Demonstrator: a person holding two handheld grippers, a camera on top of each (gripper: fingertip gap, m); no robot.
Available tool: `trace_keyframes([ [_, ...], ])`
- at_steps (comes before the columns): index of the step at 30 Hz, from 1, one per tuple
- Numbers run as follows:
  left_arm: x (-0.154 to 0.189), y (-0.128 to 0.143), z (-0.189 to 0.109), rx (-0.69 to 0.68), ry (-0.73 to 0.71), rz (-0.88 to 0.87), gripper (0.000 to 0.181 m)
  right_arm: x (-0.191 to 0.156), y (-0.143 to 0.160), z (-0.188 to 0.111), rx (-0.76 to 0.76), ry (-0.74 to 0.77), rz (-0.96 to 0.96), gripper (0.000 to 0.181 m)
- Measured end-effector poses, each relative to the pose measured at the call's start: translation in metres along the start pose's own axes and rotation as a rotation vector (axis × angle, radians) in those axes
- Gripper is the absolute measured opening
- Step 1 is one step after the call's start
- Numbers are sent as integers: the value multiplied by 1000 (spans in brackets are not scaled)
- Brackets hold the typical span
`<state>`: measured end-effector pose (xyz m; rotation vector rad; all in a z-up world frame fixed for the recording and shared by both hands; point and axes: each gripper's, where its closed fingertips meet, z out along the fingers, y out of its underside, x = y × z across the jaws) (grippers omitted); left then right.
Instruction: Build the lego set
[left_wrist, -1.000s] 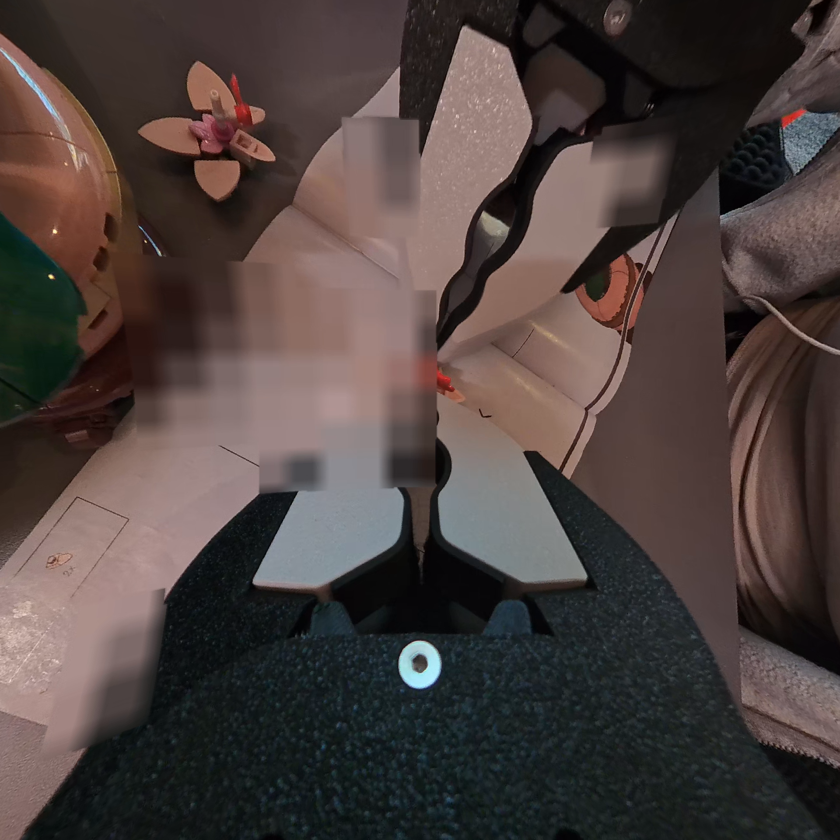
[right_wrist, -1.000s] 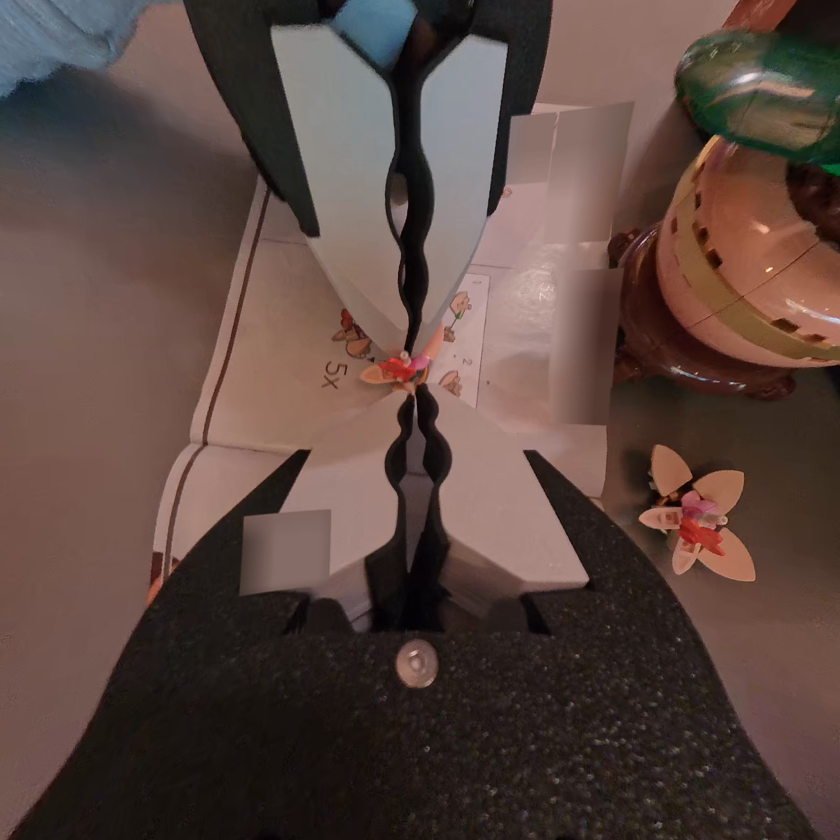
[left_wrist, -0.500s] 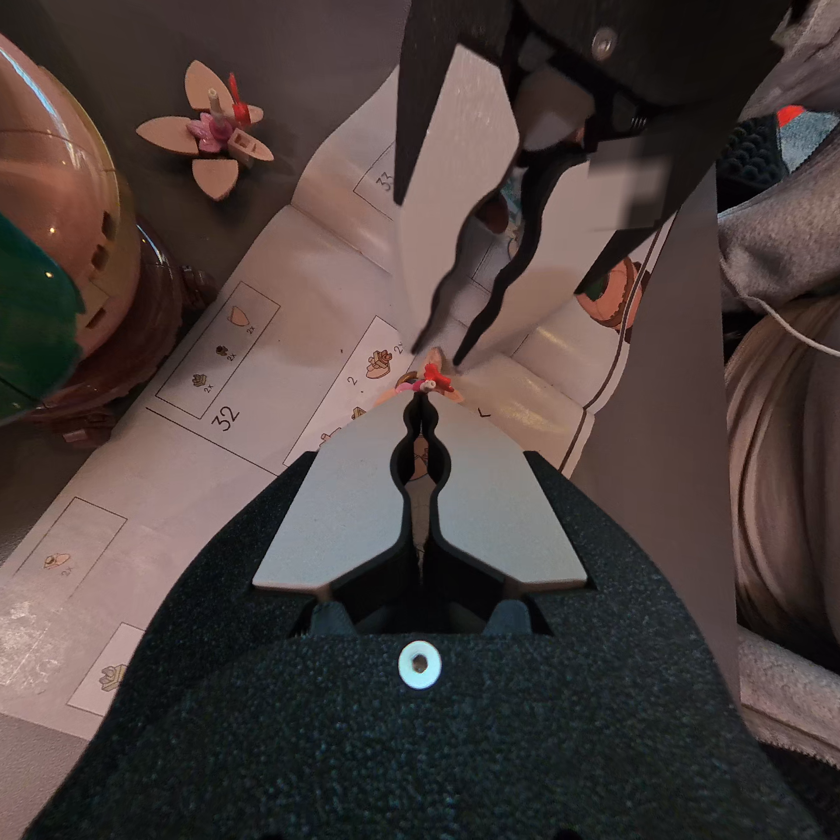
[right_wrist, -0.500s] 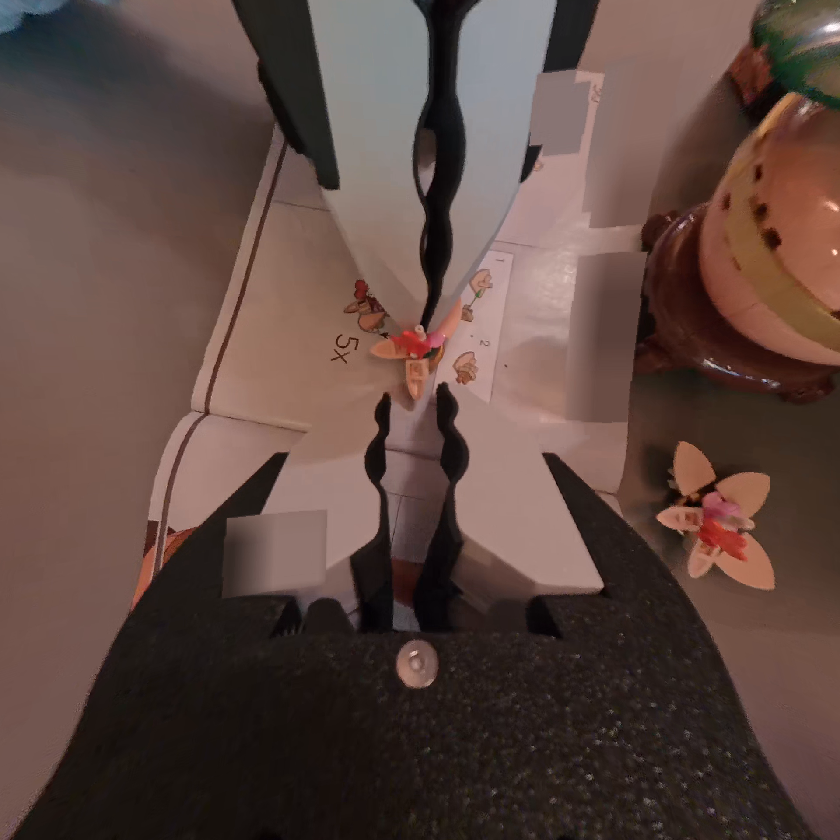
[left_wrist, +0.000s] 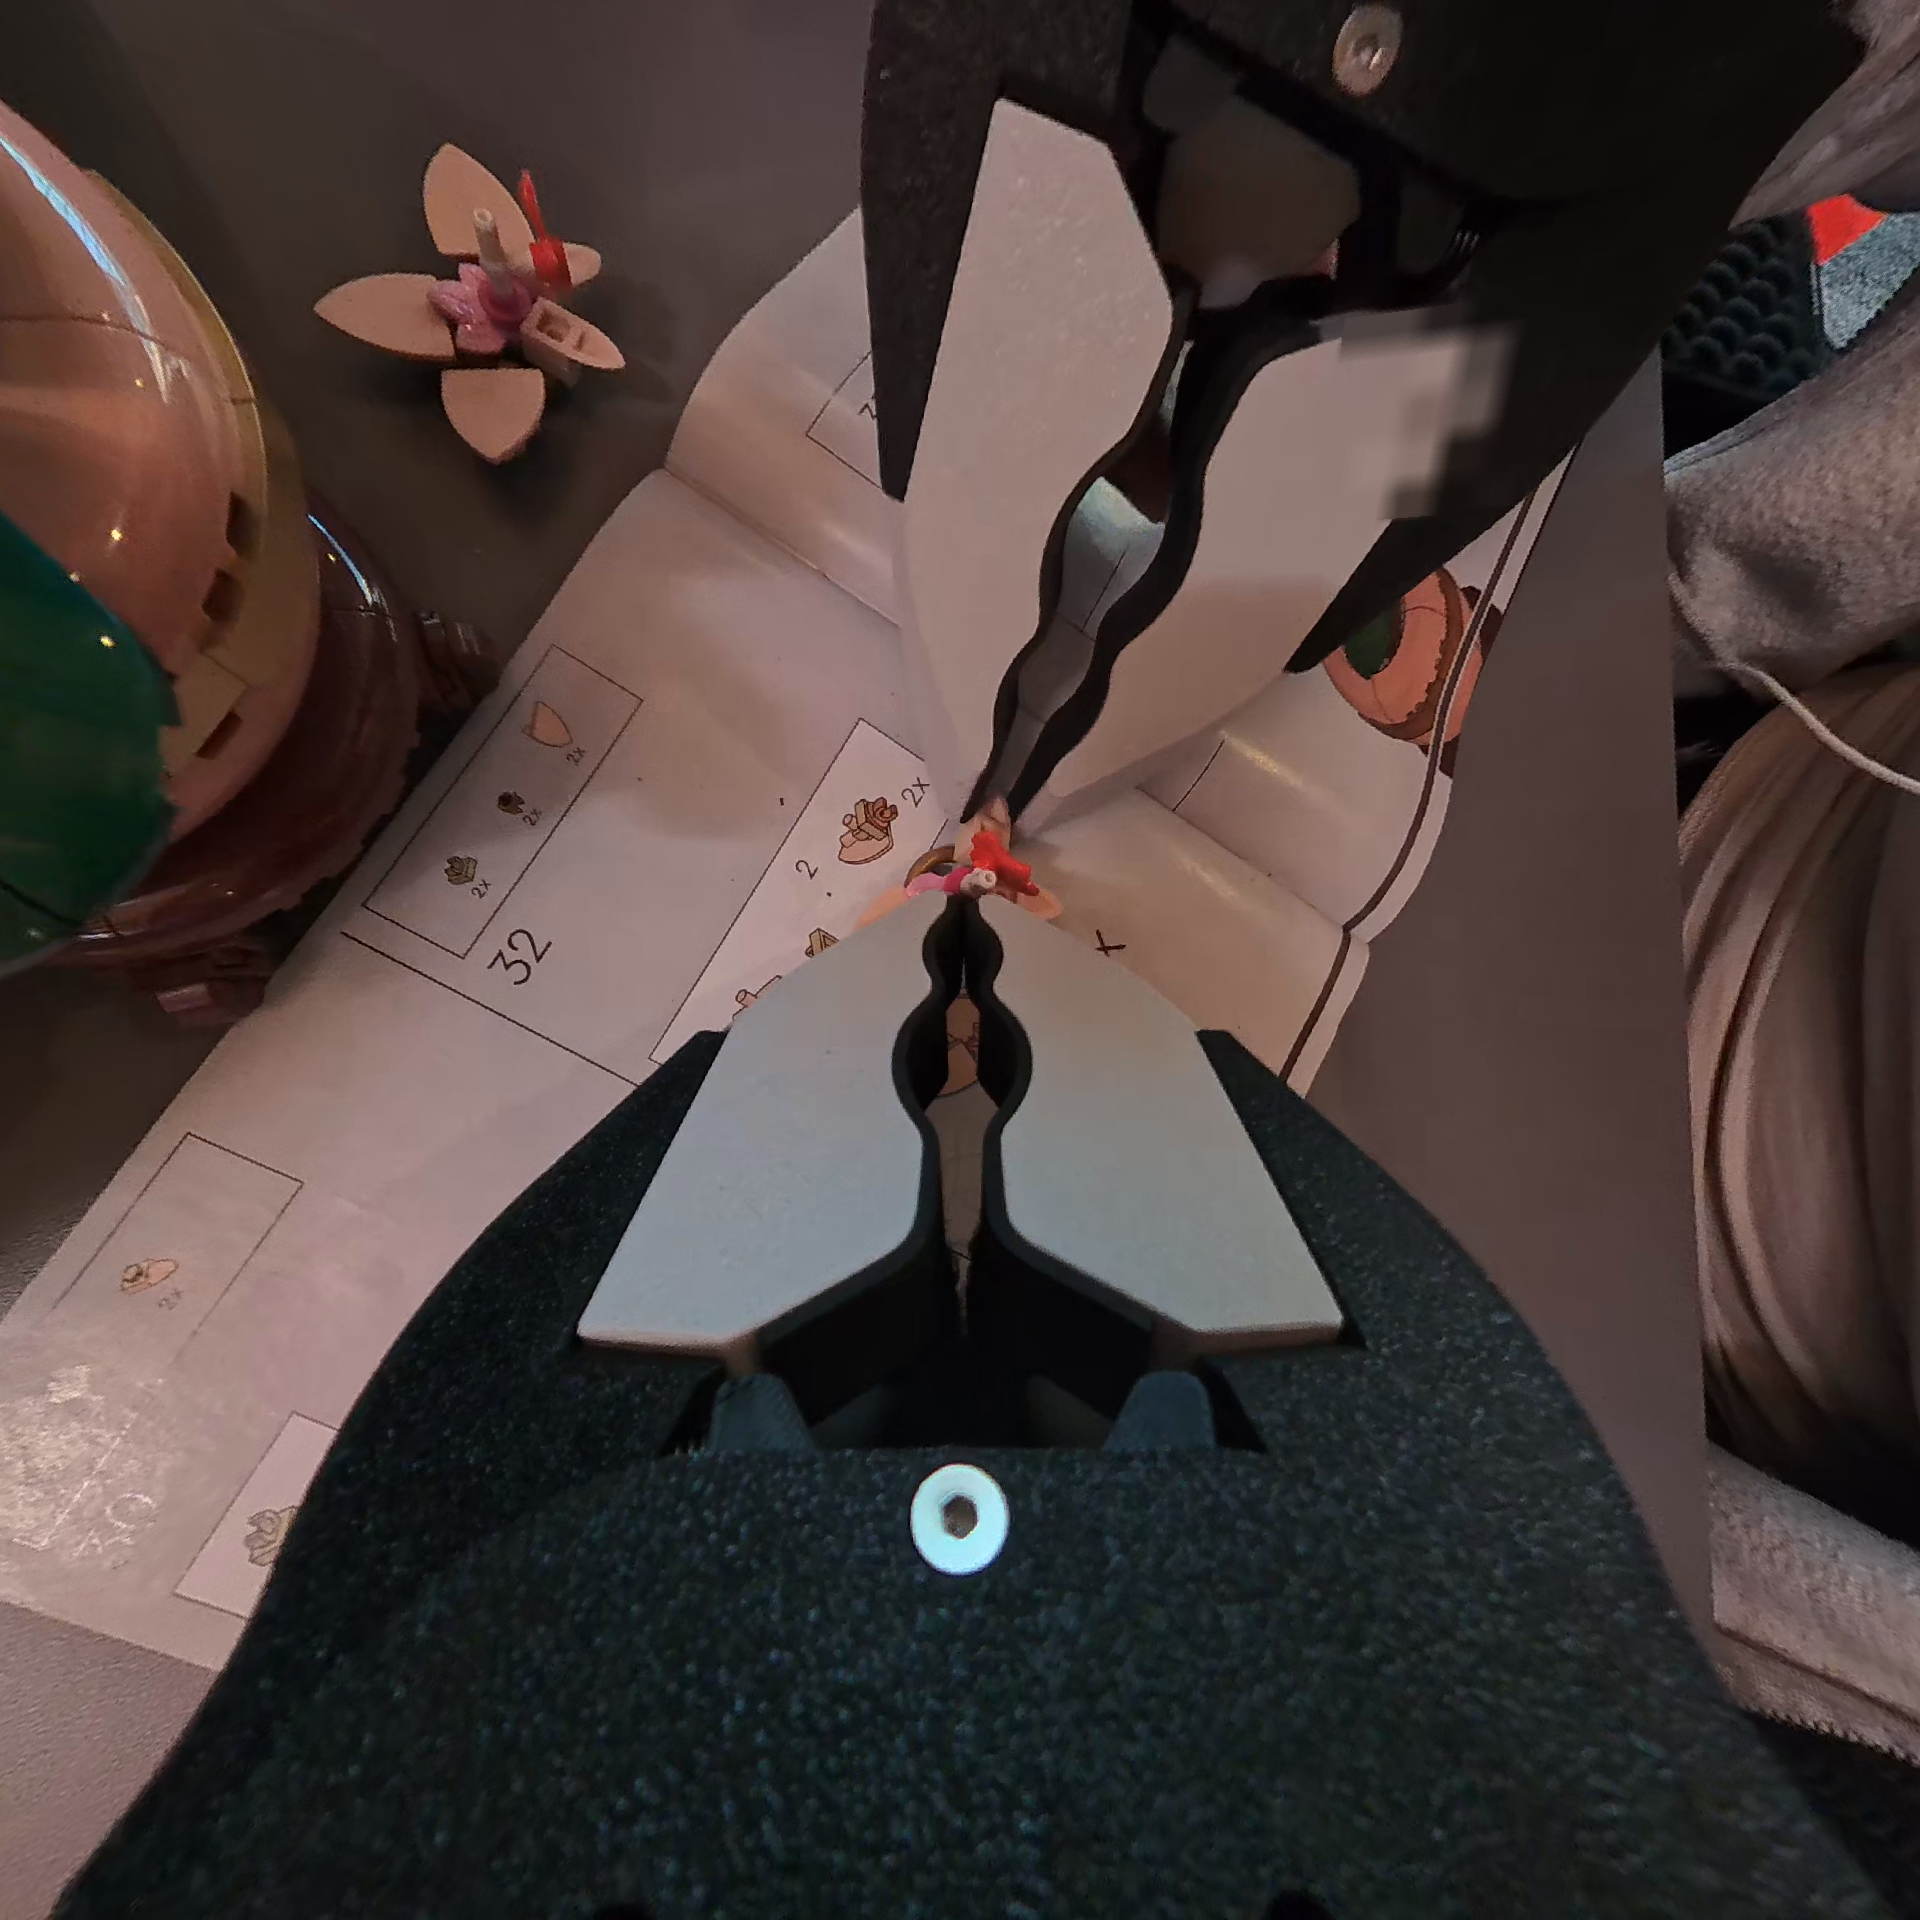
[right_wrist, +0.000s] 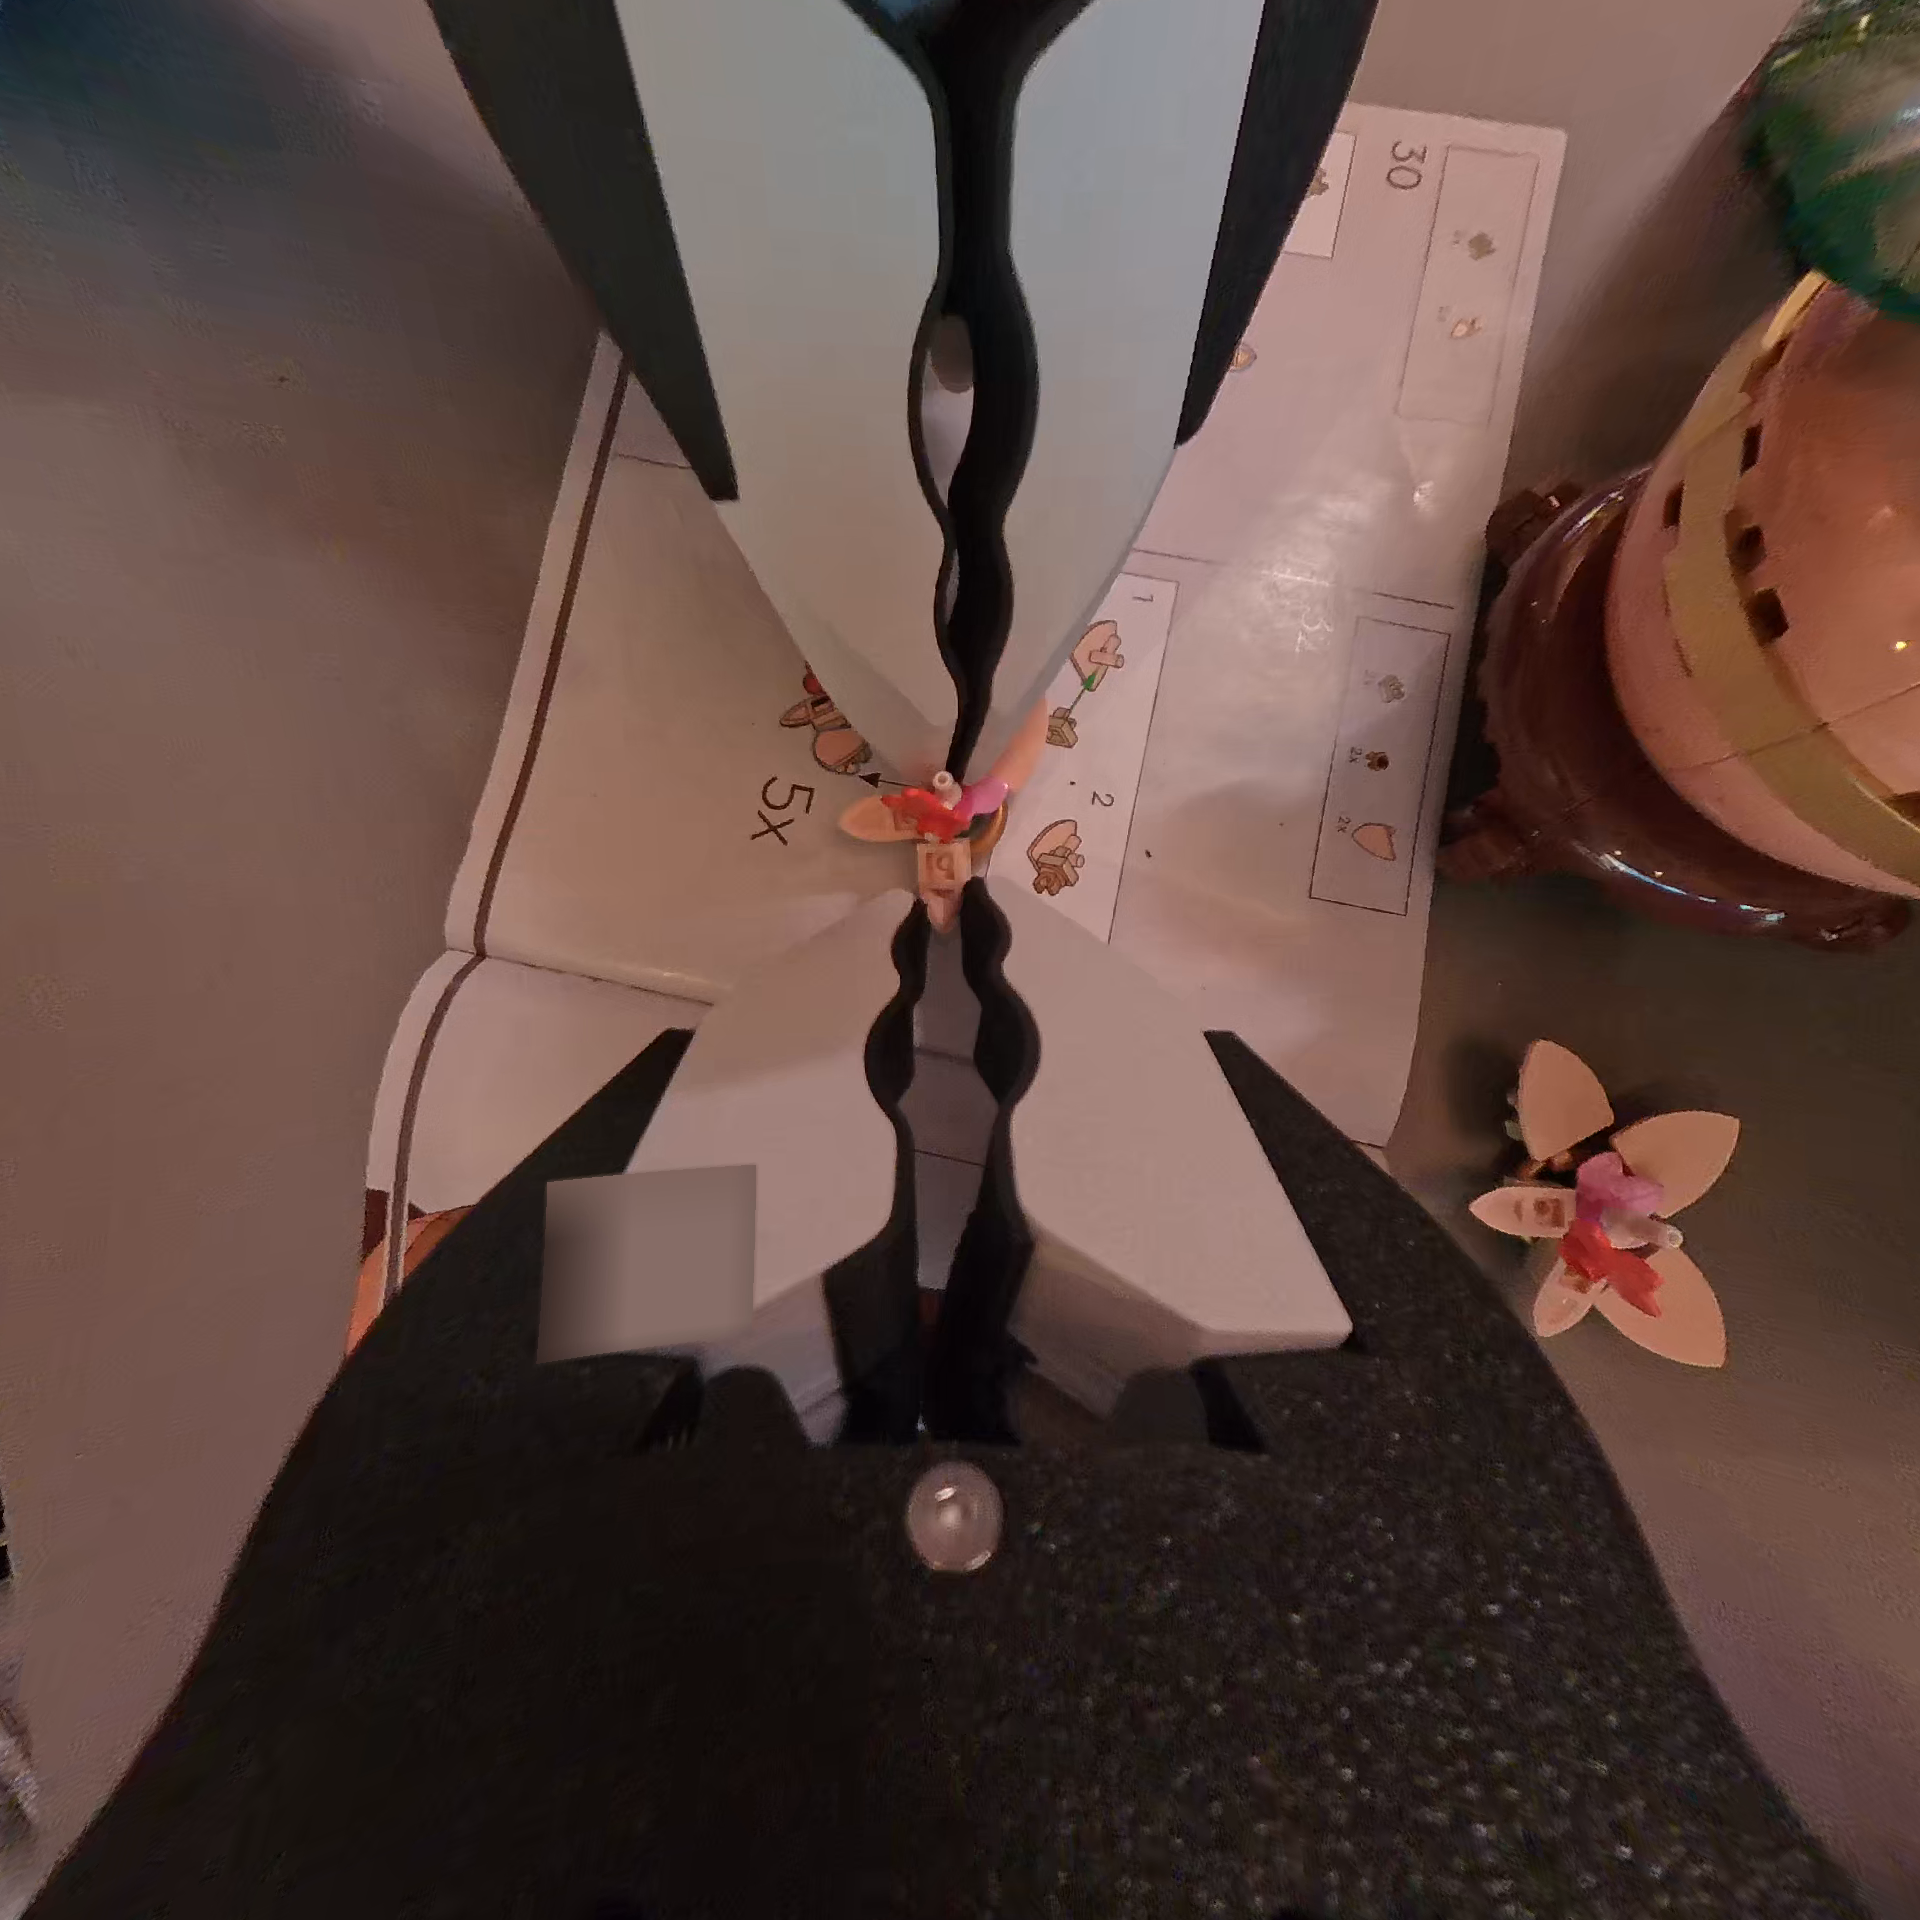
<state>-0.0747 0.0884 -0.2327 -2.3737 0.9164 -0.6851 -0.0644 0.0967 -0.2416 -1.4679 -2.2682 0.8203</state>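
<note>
Small lego flower (left_wrist: 977, 878) pinched from both sides above the open instruction booklet (left_wrist: 436, 1039).

Left gripper (left_wrist: 961, 914) is closed on its near side; right gripper (right_wrist: 943, 914) is narrowed onto a tan petal, tips touching it. A finished lego flower (right_wrist: 1605, 1210) is laid on the grey table (right_wrist: 208, 623), beside the pink-and-brown domed lego build (right_wrist: 1745, 675).

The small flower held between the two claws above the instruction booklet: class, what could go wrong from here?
1. The small flower is pinched only at the tips by the left claw and right claw; pressing could twist it out.
2. A petal might pop off under the squeeze.
3. A dropped part could land on the instruction booklet and bounce away.
</note>
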Motion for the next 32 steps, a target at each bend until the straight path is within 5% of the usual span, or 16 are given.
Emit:
trace_keyframes([
  [13, 0, -1, 0, 4, 8, -3, 0, 0, 0, 0, 13, -34, 46, 7],
  [23, 3, -3, -15, 48, 58, -12, 11, 2, -1, -24, 113, -17, 64, 28],
  [28, 0, -5, -42, 109, -16, -1, 42, -6, -18, -60, 322, -20, 49, 35],
  [32, 15, -20, -82, 377, -137, 40, 61, -26, -63, -137, 882, -33, 16, 37],
])
